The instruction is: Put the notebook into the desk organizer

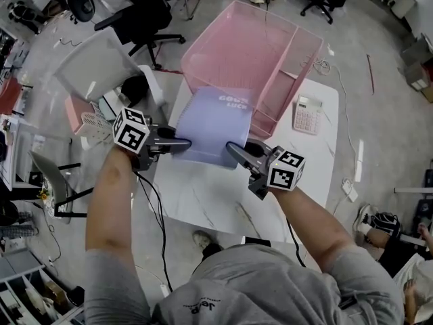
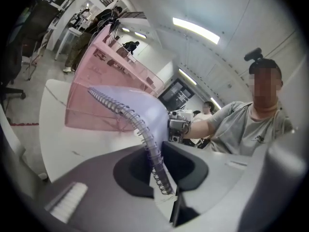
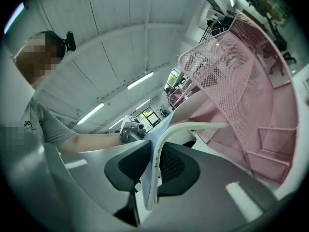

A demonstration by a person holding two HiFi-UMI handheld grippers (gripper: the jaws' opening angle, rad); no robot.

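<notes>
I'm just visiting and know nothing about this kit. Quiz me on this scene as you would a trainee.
1. True or false: only the left gripper holds the notebook.
2. Which notebook edge does the left gripper clamp? A) the spiral binding B) a plain edge
3. Fill in: on the table, right of the pink organizer in the head view, lies a white ____.
Key: 1 false, the right gripper clamps it too; 2 A; 3 calculator.
</notes>
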